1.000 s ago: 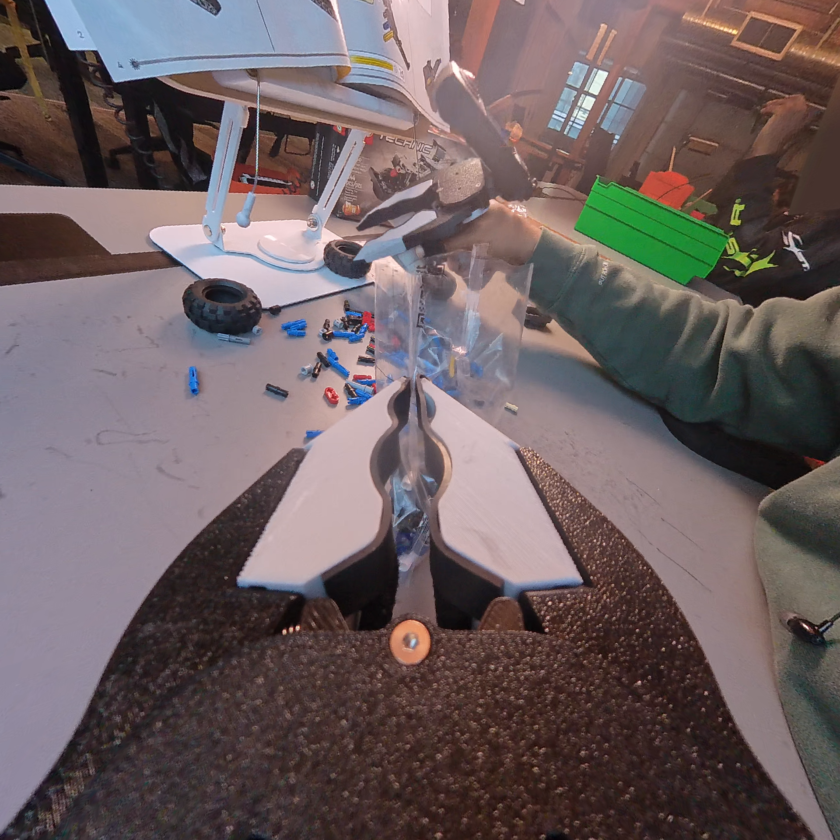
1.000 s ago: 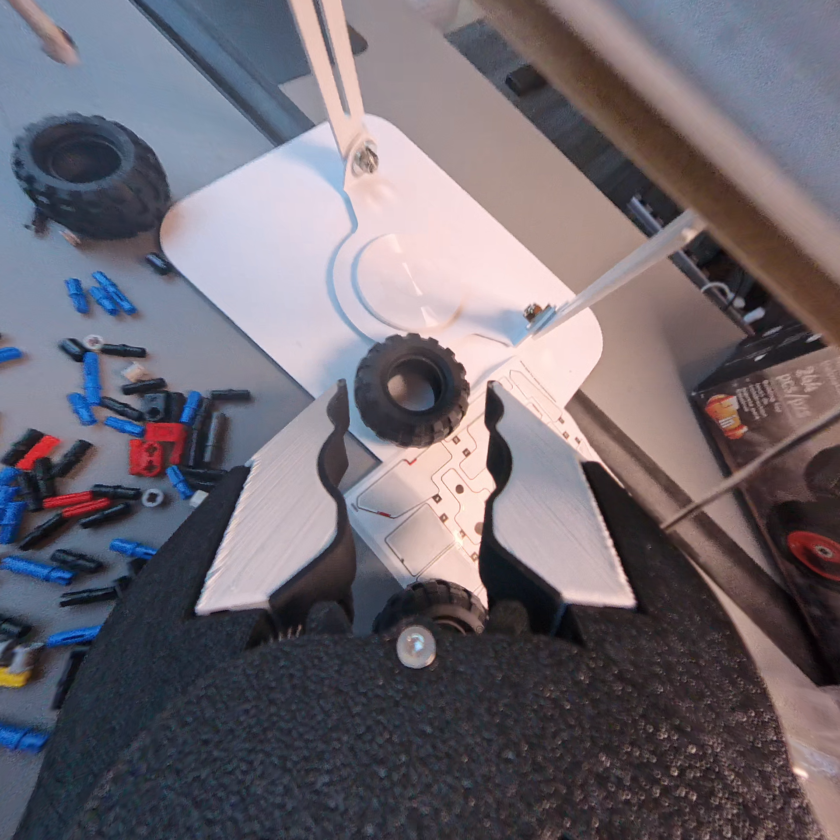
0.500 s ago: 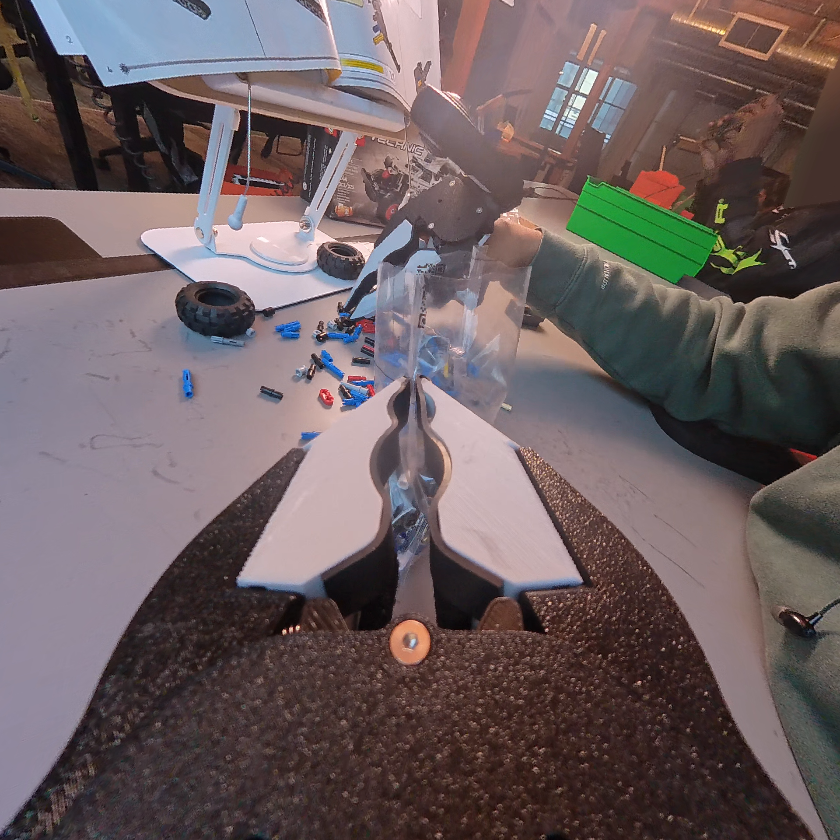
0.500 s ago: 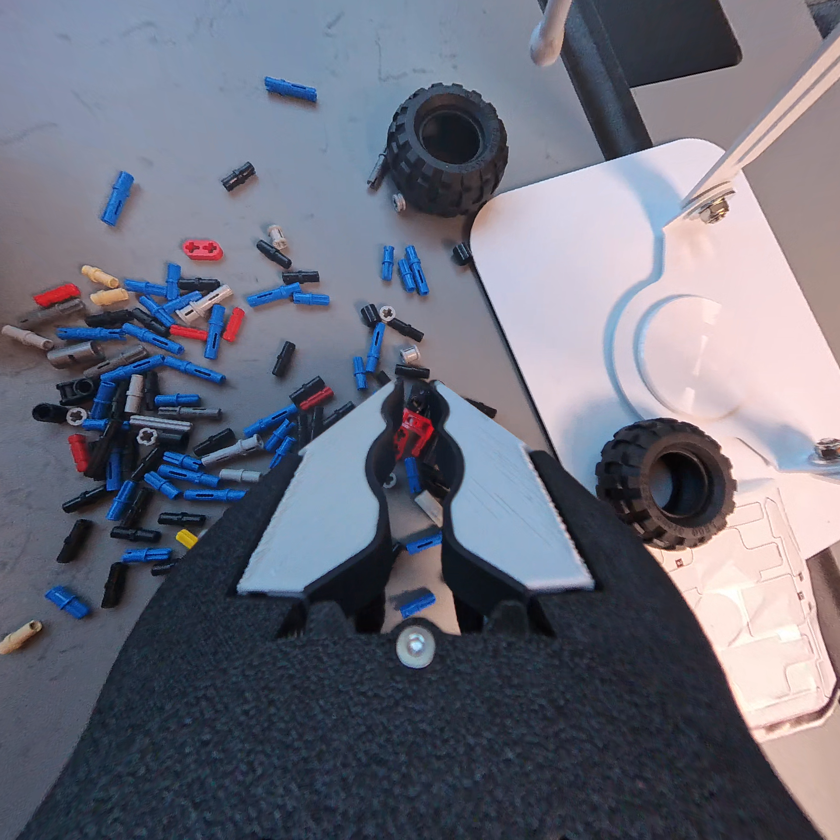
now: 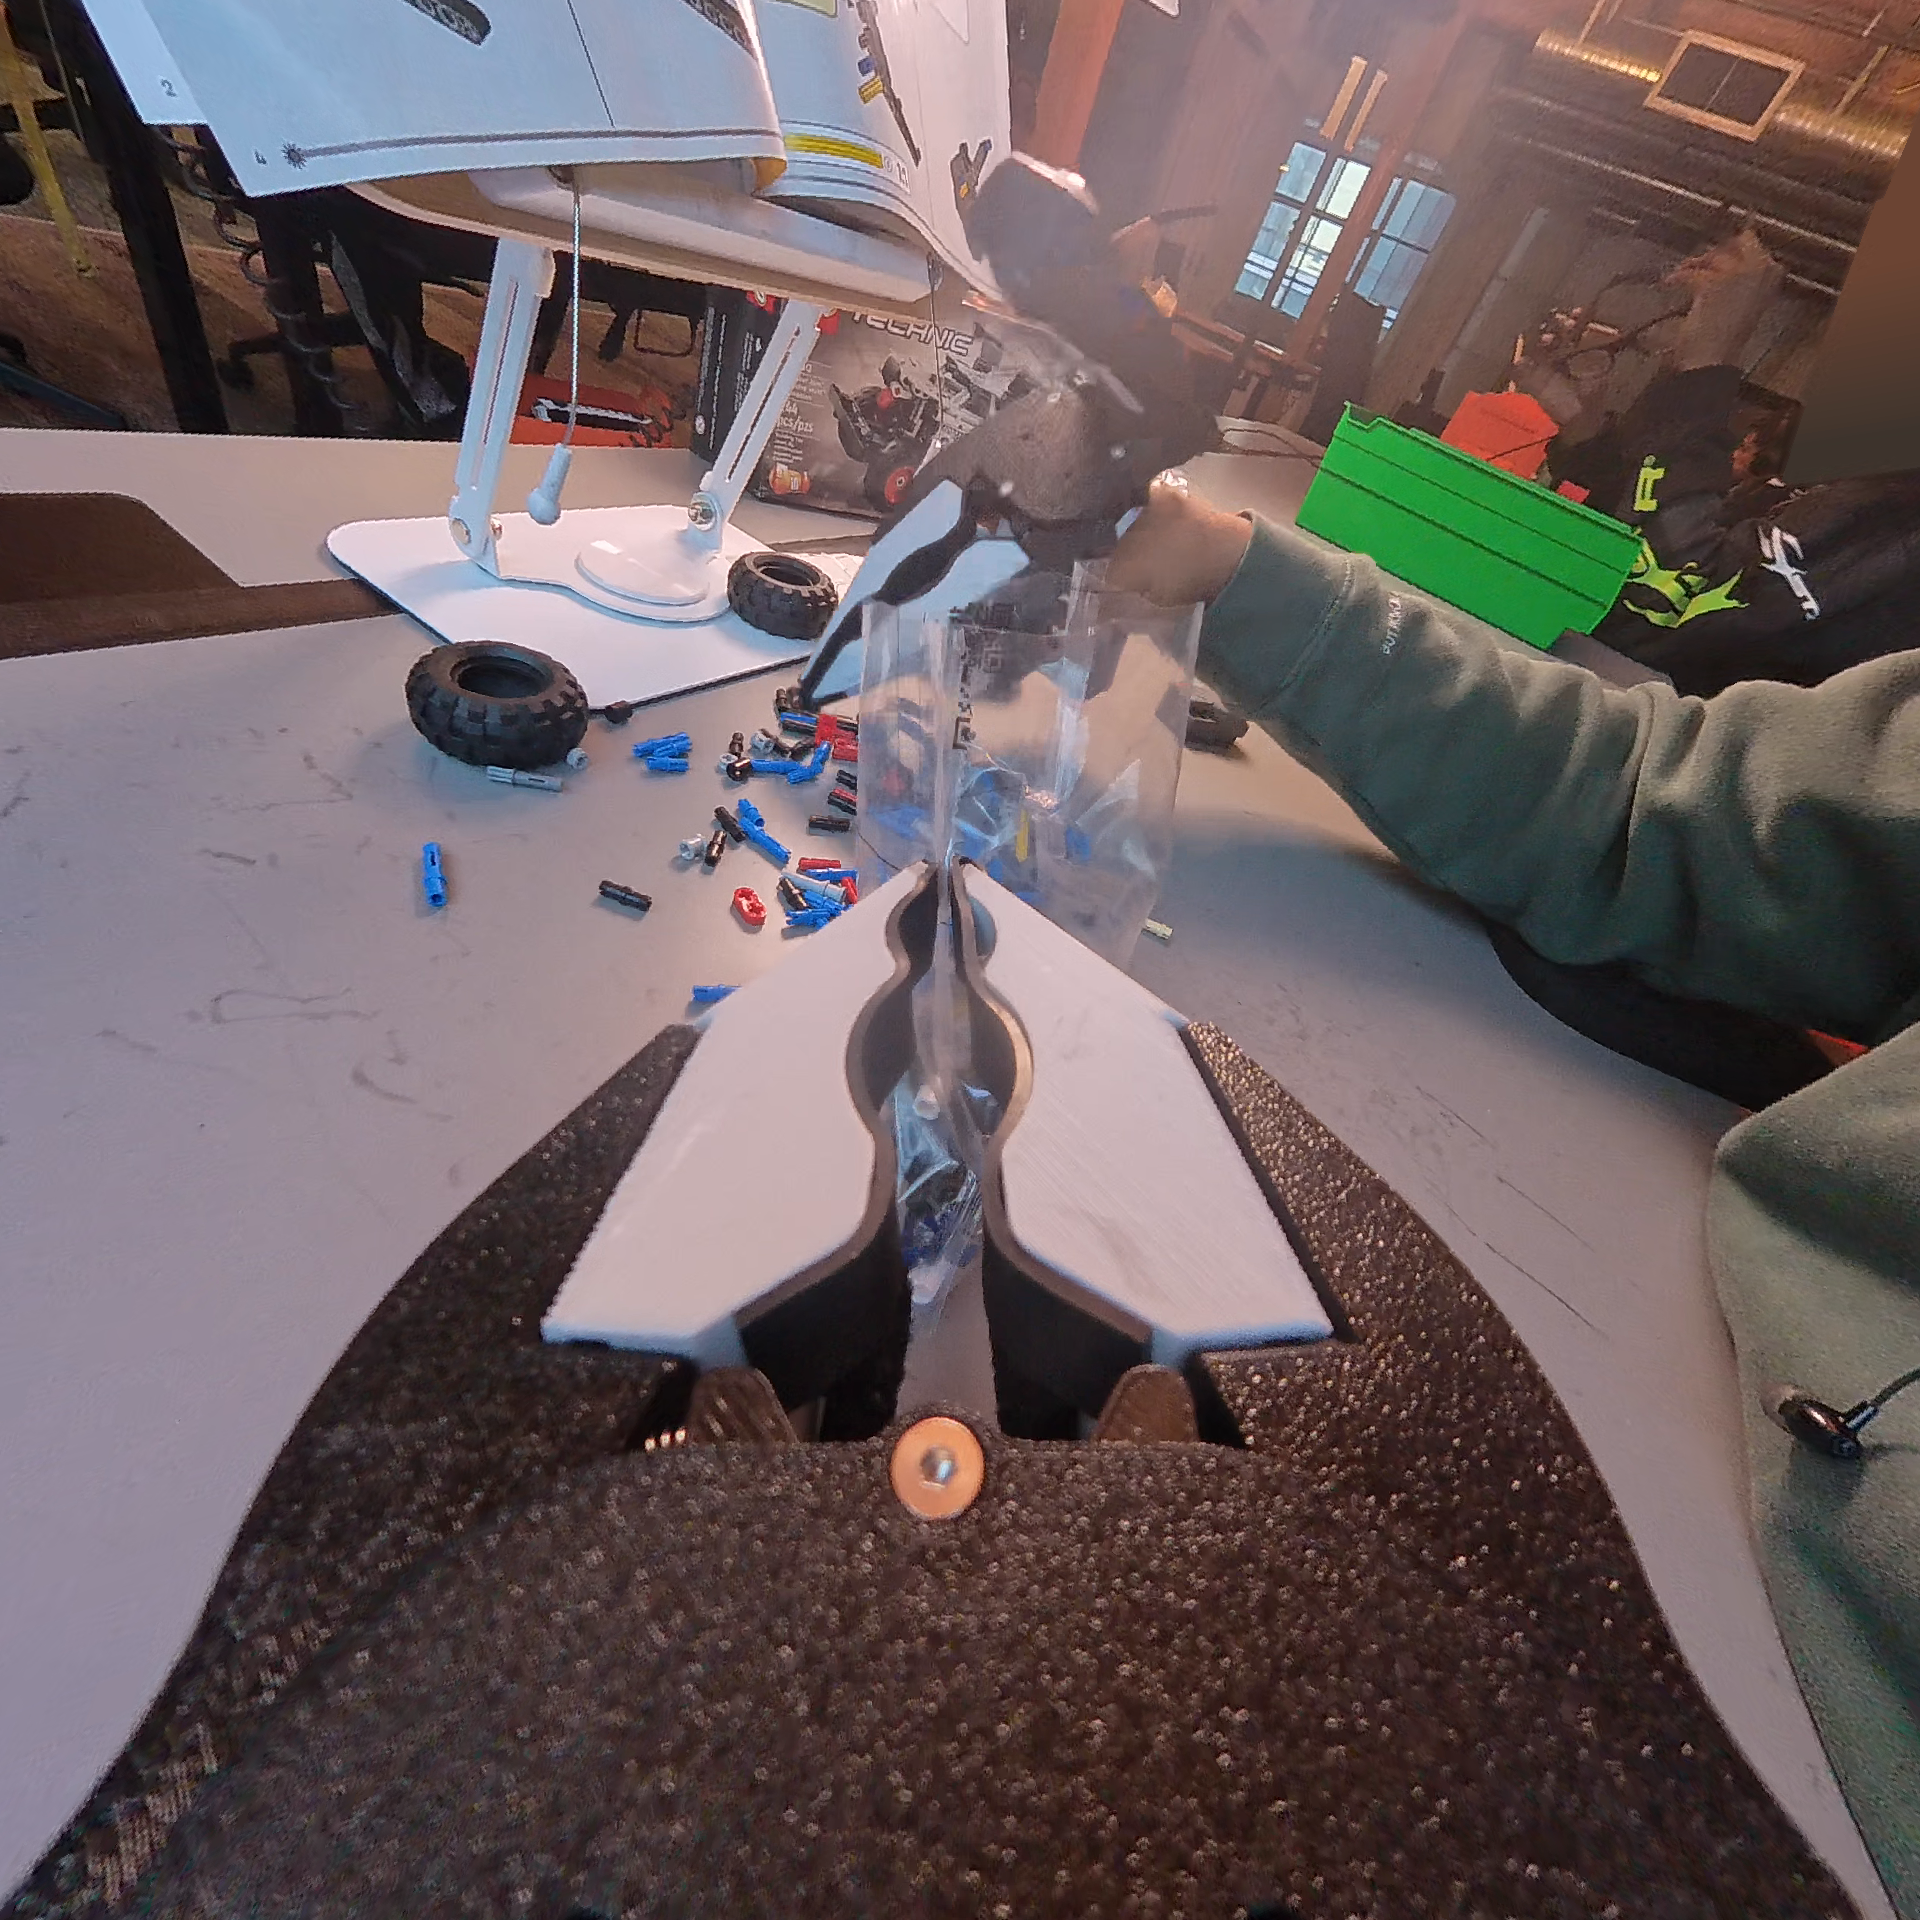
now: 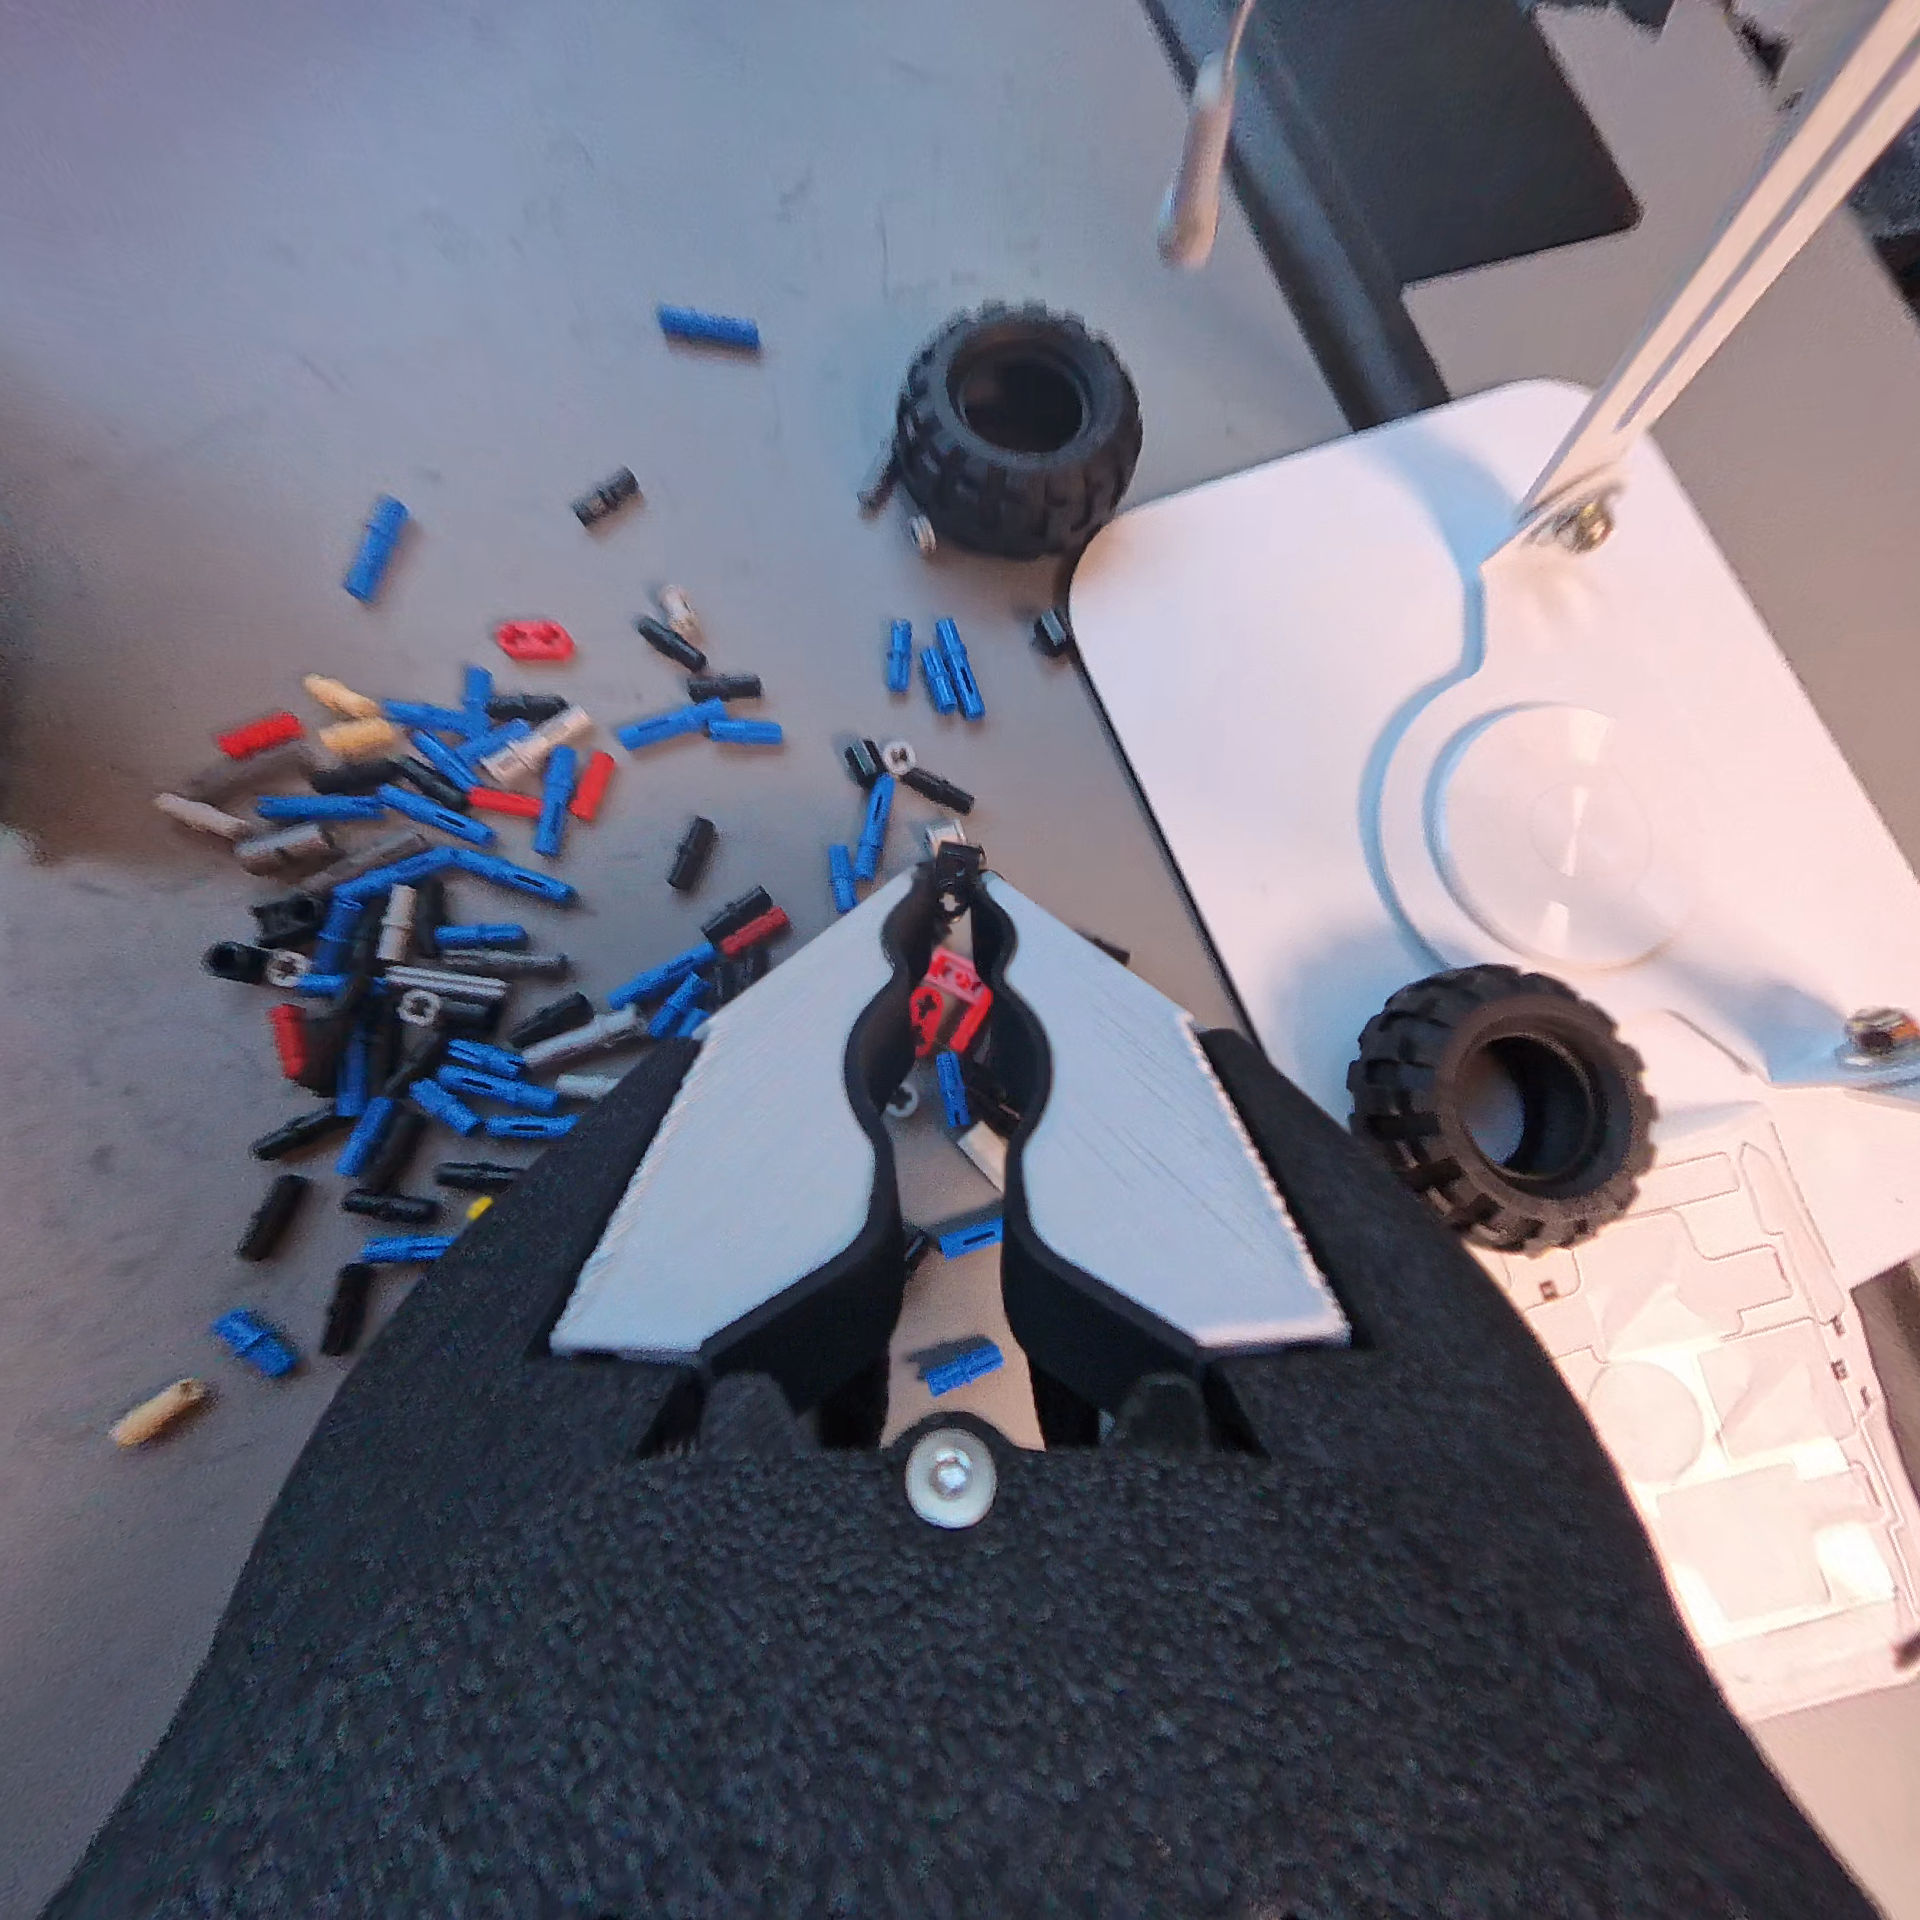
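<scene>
1. Gripping: left tool (image 5: 951,883) was closed on a clear plastic bag (image 5: 1023,748), film pinched between the tips. The bag stood upright above the bench (image 5: 208,1039), w/ small blue and dark parts in its lower end.
2. Right tool (image 6: 961,883) was closed, tips pinching a small black pin (image 6: 954,864) just above the bench. In the left wrist view it pointed steeply down, beside the bag's far side.
3. Directly under the right tool lay a red connector (image 6: 951,1003) and a few blue pins, seen through the gap between the jaws; contact w/ them couldn't be told.
4. Loose pins (image 6: 416,935) (blue, black, red, tan, grey) were spread on the bench left of the right tool.
5. One tyre (image 6: 1018,457) lay on the bench, touching the edge of the white stand base (image 6: 1299,675); a second tyre (image 6: 1507,1107) sat on that base.
6. Bkgd: an open booklet (image 5: 468,83) on the stand, a dark box (image 5: 883,416) behind it, a green bin (image 5: 1455,530) farther right.
</scene>
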Demonstrator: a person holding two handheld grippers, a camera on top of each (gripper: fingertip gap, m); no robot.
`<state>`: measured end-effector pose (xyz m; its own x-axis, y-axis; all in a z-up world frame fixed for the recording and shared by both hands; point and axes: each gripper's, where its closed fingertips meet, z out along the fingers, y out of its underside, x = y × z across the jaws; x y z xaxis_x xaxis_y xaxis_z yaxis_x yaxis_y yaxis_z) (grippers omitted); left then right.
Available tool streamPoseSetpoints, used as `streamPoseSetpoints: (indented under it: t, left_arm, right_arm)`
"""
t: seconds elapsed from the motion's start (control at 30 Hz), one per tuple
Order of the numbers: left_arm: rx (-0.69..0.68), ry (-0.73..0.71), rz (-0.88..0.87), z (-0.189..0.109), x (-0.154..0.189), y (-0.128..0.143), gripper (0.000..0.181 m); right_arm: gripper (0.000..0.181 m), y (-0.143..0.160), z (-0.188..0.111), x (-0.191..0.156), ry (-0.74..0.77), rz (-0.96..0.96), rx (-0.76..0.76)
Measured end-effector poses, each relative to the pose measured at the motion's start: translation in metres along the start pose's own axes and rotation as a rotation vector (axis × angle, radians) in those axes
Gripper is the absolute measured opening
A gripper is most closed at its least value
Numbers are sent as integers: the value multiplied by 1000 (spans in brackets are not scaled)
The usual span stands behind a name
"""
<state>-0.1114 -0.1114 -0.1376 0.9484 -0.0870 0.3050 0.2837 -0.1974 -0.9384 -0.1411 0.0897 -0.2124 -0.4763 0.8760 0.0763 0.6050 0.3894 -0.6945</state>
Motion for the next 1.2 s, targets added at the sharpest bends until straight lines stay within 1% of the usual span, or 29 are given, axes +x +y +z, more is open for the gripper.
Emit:
streamPoseSetpoints:
  t: [0.03,0.1,0.17,0.2,0.23,0.33,0.37,0.4,0.43,0.47,0.53,0.6,0.63,0.7,0.77,0.8,0.83,0.9,0.97,1.07,1.1,1.2]
  left_arm:
    - [1,0,0,0,0,0,1]
    - [0,1,-1,1,0,0,1]
    - [0,1,-1,2,0,0,1]
    - [3,1,3,2,1,-1,1]
    - [3,0,7,2,1,-1,1]
    - [4,-3,16,2,3,-2,1]
    - [5,-4,18,2,4,-2,1]
    - [6,-5,19,1,4,-2,1]
    - [7,-5,19,1,4,-3,1]
    - [6,-3,20,1,4,-3,1]
    - [9,-5,22,1,5,-3,1]
    - [12,-6,21,0,4,-4,1]
    - [14,-5,17,0,3,-4,1]
    - [14,-6,12,-1,2,-4,1]
    - [14,-8,9,0,1,-3,1]
    - [14,-10,9,0,1,-3,1]
    - [14,-12,9,0,0,-3,1]
    - [13,-17,4,0,-2,-2,1]
    - [11,-22,-3,0,-4,-1,1]
    - [10,-30,2,0,-4,-1,1]
    - [10,-32,5,0,-5,-1,1]
    - [15,-37,7,-2,-5,-3,1]
  right_arm:
    - [6,-14,-11,-3,-15,-2,64]
    - [6,-56,-39,-20,-70,-23,243]
    - [6,-96,-68,-51,-183,-36,406]
    - [6,-112,-78,-68,-244,-47,464]
    - [6,-122,-82,-84,-290,-64,491]
    - [6,-130,-79,-129,-422,-128,475]
    - [6,-126,-72,-143,-459,-156,434]
    - [6,-118,-61,-150,-444,-200,379]
    - [12,-111,-51,-151,-402,-250,340]
    - [23,-108,-49,-151,-391,-279,337]
    - [25,-117,-65,-143,-426,-214,417]
    - [20,-127,-87,-113,-389,-111,504]
    - [18,-125,-93,-93,-334,-79,517]
    - [13,-105,-93,-56,-193,-63,458]
    - [5,-66,-79,-26,-61,-88,301]
    - [0,-44,-70,-16,-13,-104,222]
    - [0,-24,-60,-10,6,-110,158]
    - [0,8,-41,-6,6,-97,70]
    - [0,26,-25,-5,5,-91,22]
    - [0,40,-9,-4,-1,-82,-46]
    - [3,40,-7,-5,-1,-89,-46]
    - [4,43,-9,-18,-67,-110,-71]
